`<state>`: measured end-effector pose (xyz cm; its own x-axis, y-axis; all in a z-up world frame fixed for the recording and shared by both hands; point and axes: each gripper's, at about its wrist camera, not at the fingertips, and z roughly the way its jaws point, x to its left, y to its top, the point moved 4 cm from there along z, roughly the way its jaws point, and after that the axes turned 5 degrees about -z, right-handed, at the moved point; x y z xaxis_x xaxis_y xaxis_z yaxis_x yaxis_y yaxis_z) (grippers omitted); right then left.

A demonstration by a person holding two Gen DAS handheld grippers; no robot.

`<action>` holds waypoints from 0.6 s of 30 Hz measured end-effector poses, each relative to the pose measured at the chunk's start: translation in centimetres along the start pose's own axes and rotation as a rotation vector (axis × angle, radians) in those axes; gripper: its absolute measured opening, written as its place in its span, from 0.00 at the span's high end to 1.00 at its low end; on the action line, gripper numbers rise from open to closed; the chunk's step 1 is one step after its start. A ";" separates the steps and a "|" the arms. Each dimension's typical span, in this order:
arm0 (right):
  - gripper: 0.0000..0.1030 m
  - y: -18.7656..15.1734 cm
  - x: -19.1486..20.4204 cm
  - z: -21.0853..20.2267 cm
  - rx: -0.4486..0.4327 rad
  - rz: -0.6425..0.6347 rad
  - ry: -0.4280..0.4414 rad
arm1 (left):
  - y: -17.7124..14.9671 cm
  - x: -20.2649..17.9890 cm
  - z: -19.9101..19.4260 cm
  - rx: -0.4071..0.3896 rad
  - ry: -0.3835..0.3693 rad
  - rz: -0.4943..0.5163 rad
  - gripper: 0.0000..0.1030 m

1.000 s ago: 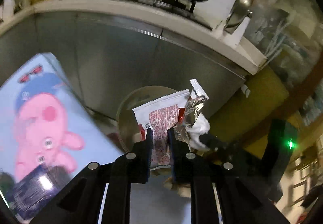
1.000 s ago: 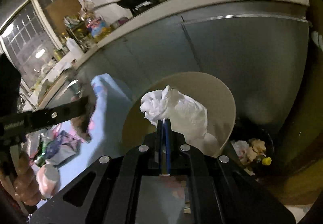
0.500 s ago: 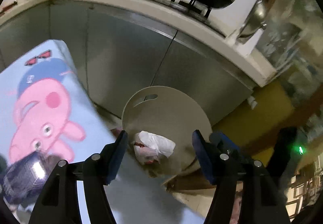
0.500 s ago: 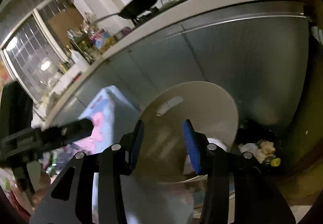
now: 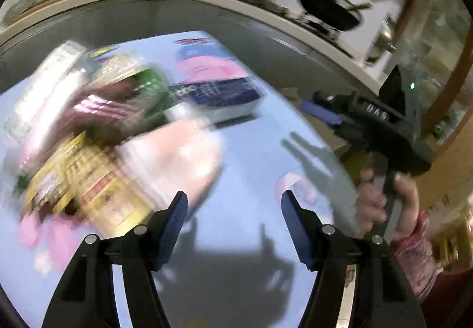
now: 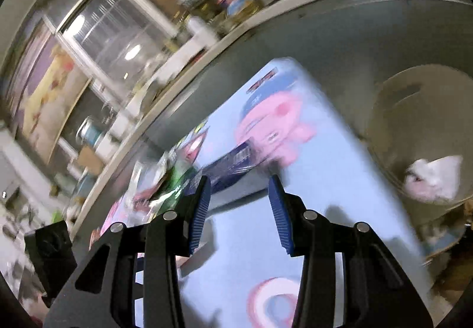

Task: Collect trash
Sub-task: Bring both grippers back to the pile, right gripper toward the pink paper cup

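Note:
My left gripper point(image 5: 233, 206) is open and empty above the light blue cartoon tablecloth point(image 5: 251, 168). Left of it lies a blurred pile of wrappers point(image 5: 97, 132), yellow, pink and green, and a dark blue packet point(image 5: 224, 94) lies farther back. My right gripper point(image 6: 239, 198) is open and empty over the same cloth, with the dark blue packet point(image 6: 233, 165) just beyond its fingertips. It shows in the left wrist view point(image 5: 322, 112) too. The beige trash bin point(image 6: 419, 109) stands at the right past the table edge, with white crumpled trash point(image 6: 434, 177) inside.
A steel-fronted kitchen counter point(image 5: 266, 29) runs behind the table, with woks on a stove point(image 5: 328, 8). A window and cluttered shelf point(image 6: 124, 41) show at the left in the right wrist view. The table's edge point(image 6: 381, 189) drops off beside the bin.
Both grippers opened and dropped the wrapper and the white tissue into the bin. Both then swung left, away from the bin, over the table toward the wrapper pile.

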<state>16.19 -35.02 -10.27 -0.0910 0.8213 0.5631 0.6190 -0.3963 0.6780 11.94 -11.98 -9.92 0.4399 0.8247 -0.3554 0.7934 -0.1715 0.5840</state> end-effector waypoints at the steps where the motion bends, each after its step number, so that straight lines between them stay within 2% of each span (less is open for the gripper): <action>1: 0.60 -0.6 1.0 1.2 0.034 -0.009 0.009 | -1.0 1.7 -0.8 0.001 0.011 -0.042 0.36; 4: 0.60 -2.4 3.3 4.5 0.123 0.000 0.052 | -3.2 5.3 -2.3 0.007 0.032 -0.140 0.36; 11: 0.61 -6.2 7.6 10.0 0.283 -0.032 0.085 | -4.8 8.1 -4.4 -0.024 0.045 -0.206 0.36; 12: 0.64 -6.8 8.0 10.2 0.300 -0.036 0.081 | -4.9 8.3 -4.7 -0.030 0.043 -0.208 0.36; 13: 0.74 -7.3 8.2 10.3 0.308 -0.041 0.083 | -4.9 8.3 -4.8 -0.035 0.041 -0.208 0.36; 18: 0.78 -9.7 9.2 8.0 0.307 -0.070 0.068 | -4.9 8.5 -5.3 -0.048 0.035 -0.207 0.36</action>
<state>15.59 -20.30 -15.41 -0.1870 0.8086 0.5578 0.8148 -0.1895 0.5479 9.59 -1.24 -11.94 0.2536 0.8582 -0.4463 0.8441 0.0290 0.5353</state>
